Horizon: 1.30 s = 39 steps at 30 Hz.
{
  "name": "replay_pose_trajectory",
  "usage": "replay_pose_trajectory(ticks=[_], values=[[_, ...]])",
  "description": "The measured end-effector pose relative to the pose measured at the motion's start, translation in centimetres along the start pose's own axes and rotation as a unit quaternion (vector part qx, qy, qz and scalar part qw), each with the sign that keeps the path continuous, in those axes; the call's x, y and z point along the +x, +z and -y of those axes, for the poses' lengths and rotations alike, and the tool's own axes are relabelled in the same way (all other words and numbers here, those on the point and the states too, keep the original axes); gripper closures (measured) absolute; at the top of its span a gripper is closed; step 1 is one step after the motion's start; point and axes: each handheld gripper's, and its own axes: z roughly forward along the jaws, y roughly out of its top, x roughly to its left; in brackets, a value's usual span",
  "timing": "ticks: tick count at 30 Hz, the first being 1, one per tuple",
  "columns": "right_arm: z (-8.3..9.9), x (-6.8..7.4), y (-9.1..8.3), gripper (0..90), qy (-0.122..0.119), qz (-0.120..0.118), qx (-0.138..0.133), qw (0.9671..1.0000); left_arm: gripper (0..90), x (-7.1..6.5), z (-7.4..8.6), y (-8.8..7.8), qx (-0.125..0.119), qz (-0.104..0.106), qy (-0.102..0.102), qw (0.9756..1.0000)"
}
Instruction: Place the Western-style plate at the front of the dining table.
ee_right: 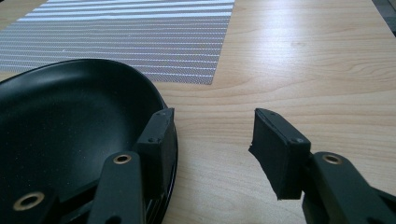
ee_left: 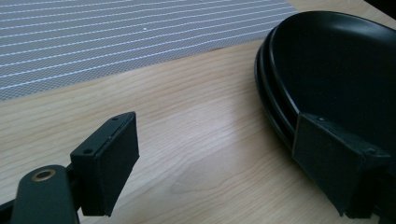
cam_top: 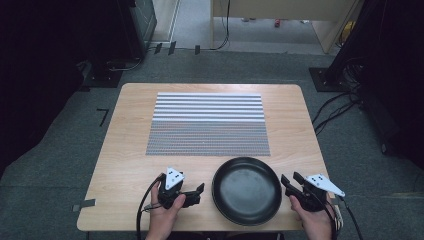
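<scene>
Lower centre of frame: black plate point(cam_top: 246, 190) on your table point(cam_top: 125, 150). Your left gripper point(cam_top: 200, 192) sits just left of it, right gripper point(cam_top: 289, 181) just right; striped mat point(cam_top: 207, 122) above.

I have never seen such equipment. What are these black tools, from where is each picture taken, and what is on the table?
There is no robot here. A person sits at a wooden table and holds a hand tool with two black jaws in each hand.

The high view looks down from above the person. The left gripper is at the left of that picture and the right gripper at the right. The other two pictures come from small cameras riding on the tools, looking along their own jaws.

On the table lie a grey striped mat and a black plate, which sits between the two tools, near the person.

Nothing is held yet. Each tool has its jaws apart at the plate's edge: one jaw sits over the rim and the other outside it, over bare wood. Neither tool clamps the rim.
</scene>
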Motion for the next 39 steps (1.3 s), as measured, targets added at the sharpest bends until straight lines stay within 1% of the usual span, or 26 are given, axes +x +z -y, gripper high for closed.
replay_pose_trajectory(ticks=[5, 7, 8, 9, 11, 12, 15, 18, 22, 24, 25, 26, 27, 28, 29, 30, 31, 33, 34, 35, 37, 38, 39], values=[[0.0, 0.0, 0.0, 49.4, 0.000, -0.005, -0.002, 1.0000, 14.3, -0.8, -0.2, 0.5, 0.003, 0.008, 0.007, 0.9999], [0.0, 0.0, 0.1, 49.8, 0.004, -0.013, 0.008, 0.9999, 14.3, -1.1, -0.3, 0.7, 0.004, 0.011, 0.006, 0.9999], [0.0, 0.0, 0.1, 49.8, 0.004, -0.013, 0.008, 0.9999, 14.3, -1.1, -0.3, 0.7, 0.004, 0.011, 0.006, 0.9999], [0.1, 0.0, 0.2, 52.1, 0.007, -0.017, 0.016, 0.9997, 14.3, -1.3, -0.5, 0.8, 0.002, 0.014, 0.005, 0.9999], [0.0, 0.0, 0.1, 53.7, 0.019, -0.026, 0.021, 0.9993, 14.3, -1.5, -0.6, 0.9, 0.000, 0.017, 0.006, 0.9998], [0.0, 0.0, 0.1, 54.3, 0.022, -0.031, 0.019, 0.9991, 14.3, -1.7, -0.7, 0.9, -0.001, 0.017, 0.007, 0.9998], [0.0, 0.0, 0.1, 55.0, 0.034, -0.047, 0.015, 0.9982, 14.3, -2.1, -0.9, 1.1, -0.005, 0.027, 0.004, 0.9996], [0.1, 0.0, 0.1, 58.4, 0.042, -0.063, 0.011, 0.9971, 14.3, -2.6, -1.1, 1.3, -0.006, 0.037, 0.003, 0.9993], [0.1, 0.0, 0.1, 61.9, 0.048, -0.071, 0.007, 0.9963, 14.8, -3.1, -1.4, 1.6, -0.004, 0.043, 0.002, 0.9991], [0.1, -0.1, 0.0, 64.8, 0.057, -0.078, 0.002, 0.9953, 15.5, -3.6, -1.5, 1.9, 0.002, 0.050, -0.003, 0.9988], [0.1, -0.1, 0.0, 65.7, 0.060, -0.079, 0.002, 0.9950, 16.5, -3.6, -1.5, 1.9, 0.002, 0.050, -0.003, 0.9988], [0.1, -0.1, 0.0, 65.9, 0.063, -0.082, 0.002, 0.9946, 18.9, -3.9, -1.5, 2.2, 0.006, 0.052, -0.009, 0.9986], [0.1, -0.1, 0.0, 68.0, 0.067, -0.083, 0.003, 0.9943, 21.9, -4.0, -1.5, 2.4, 0.009, 0.052, -0.010, 0.9985], [0.2, -0.1, 0.0, 69.1, 0.068, -0.080, 0.006, 0.9944, 23.3, -4.0, -1.5, 2.4, 0.009, 0.052, -0.010, 0.9985], [0.2, 0.0, 0.1, 69.4, 0.068, -0.080, 0.008, 0.9945, 24.4, -4.2, -1.4, 2.6, 0.018, 0.055, -0.011, 0.9983], [0.2, -0.1, 0.1, 70.3, 0.066, -0.083, 0.008, 0.9943, 26.3, -4.2, -1.4, 2.6, 0.018, 0.055, -0.011, 0.9983], [0.3, 0.0, 0.1, 71.3, 0.065, -0.084, 0.006, 0.9943, 28.6, -4.2, -1.2, 2.8, 0.023, 0.054, -0.013, 0.9982], [0.3, -0.1, 0.2, 73.8, 0.063, -0.079, 0.011, 0.9948, 32.0, -4.0, -1.0, 3.0, 0.028, 0.059, -0.020, 0.9976], [0.3, -0.1, 0.2, 73.8, 0.063, -0.079, 0.011, 0.9948, 34.0, -4.0, -1.0, 3.0, 0.028, 0.059, -0.020, 0.9976], [0.4, -0.2, 0.2, 75.1, 0.076, -0.081, 0.017, 0.9937, 35.9, -3.9, -0.8, 3.1, 0.034, 0.062, -0.023, 0.9972], [0.4, -0.5, 0.3, 77.2, 0.110, -0.094, 0.027, 0.9891, 38.7, -3.7, -0.6, 3.2, 0.039, 0.064, -0.028, 0.9968], [0.4, -0.6, 0.3, 77.9, 0.123, -0.095, 0.032, 0.9873, 39.8, -3.7, -0.5, 3.2, 0.041, 0.065, -0.031, 0.9966], [0.4, -0.8, 0.4, 78.6, 0.131, -0.095, 0.036, 0.9861, 40.9, -3.6, -0.4, 3.3, 0.045, 0.067, -0.034, 0.9962]])
